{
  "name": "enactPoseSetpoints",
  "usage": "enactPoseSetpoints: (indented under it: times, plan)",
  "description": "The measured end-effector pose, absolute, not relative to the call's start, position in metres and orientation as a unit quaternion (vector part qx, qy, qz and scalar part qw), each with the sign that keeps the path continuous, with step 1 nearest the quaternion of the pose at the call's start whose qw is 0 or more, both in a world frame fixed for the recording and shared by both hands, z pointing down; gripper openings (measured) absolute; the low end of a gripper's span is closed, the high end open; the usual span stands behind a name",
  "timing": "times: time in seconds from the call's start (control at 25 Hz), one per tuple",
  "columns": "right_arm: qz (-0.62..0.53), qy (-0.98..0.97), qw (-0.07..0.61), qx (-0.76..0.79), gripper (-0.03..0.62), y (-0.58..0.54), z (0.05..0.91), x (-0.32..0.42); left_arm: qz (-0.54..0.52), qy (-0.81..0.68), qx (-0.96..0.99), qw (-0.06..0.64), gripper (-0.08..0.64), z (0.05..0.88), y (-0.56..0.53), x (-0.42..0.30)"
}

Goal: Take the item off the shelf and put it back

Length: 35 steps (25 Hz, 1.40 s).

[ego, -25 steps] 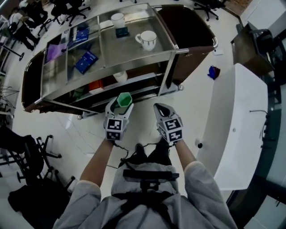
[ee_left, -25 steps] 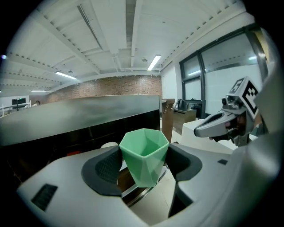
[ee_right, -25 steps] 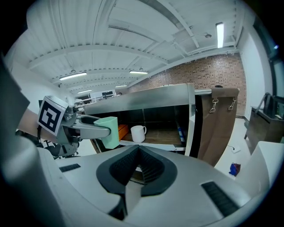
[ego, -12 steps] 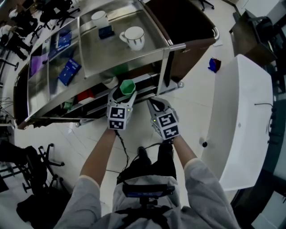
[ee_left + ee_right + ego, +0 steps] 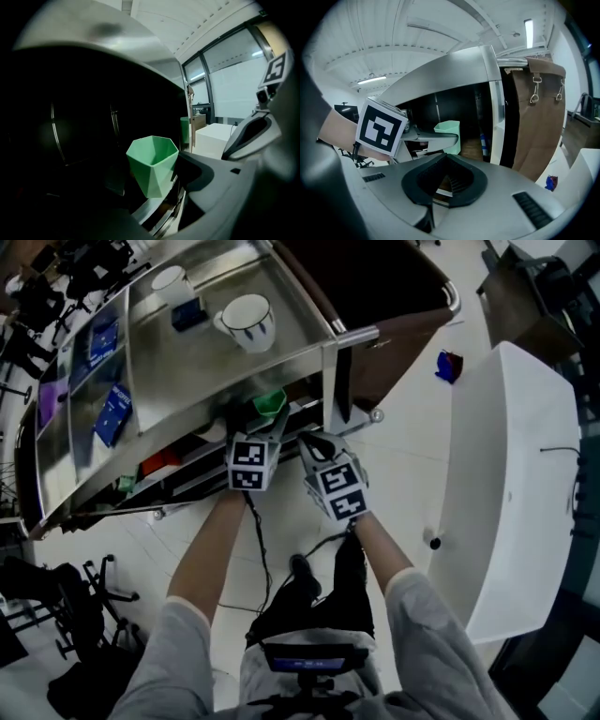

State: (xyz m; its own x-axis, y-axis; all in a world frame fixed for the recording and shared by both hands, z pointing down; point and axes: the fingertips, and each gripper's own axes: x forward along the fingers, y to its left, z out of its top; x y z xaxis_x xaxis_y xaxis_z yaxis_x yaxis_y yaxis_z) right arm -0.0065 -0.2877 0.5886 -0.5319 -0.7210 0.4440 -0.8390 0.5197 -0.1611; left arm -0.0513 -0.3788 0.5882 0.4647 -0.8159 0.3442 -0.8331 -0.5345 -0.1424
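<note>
A green faceted cup (image 5: 271,404) sits upright between the jaws of my left gripper (image 5: 267,420), which is shut on it. The cup is at the front edge of the metal cart's (image 5: 178,381) middle shelf, partly under the top shelf. In the left gripper view the green cup (image 5: 152,161) hangs before the dark shelf opening. My right gripper (image 5: 315,442) is just right of it, shut and empty. The right gripper view shows its pads (image 5: 454,185) closed together, with the green cup (image 5: 449,132) ahead and to the left.
On the cart's top shelf stand a white mug (image 5: 246,317), another cup (image 5: 169,279) and blue packets (image 5: 111,413). A steel post (image 5: 337,381) rises right of the cup. A brown bag (image 5: 536,122) hangs on the cart's end. A white table (image 5: 506,474) stands at the right.
Both grippers have moved forward and down toward the cart. The green cup has gone from in front of the cart to under the top shelf's edge.
</note>
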Motion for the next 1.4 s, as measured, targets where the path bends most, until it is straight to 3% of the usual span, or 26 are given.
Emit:
enactPoseSetpoints:
  times: [1.0, 1.16, 1.4]
  plan:
    - [0.209, -0.849, 0.157, 0.460, 0.009, -0.302, 0.622, 0.023, 0.180, -0.525, 0.830, 0.055, 0.314, 0.641, -0.432, -0.048]
    - [0.211, -0.848, 0.156, 0.461, 0.009, -0.301, 0.624, 0.026, 0.181, -0.520, 0.832, 0.068, 0.383, 0.647, -0.425, -0.046]
    - [0.210, -0.847, 0.159, 0.462, 0.009, -0.295, 0.622, 0.026, 0.178, -0.518, 0.834, 0.065, 0.397, 0.637, -0.412, -0.048]
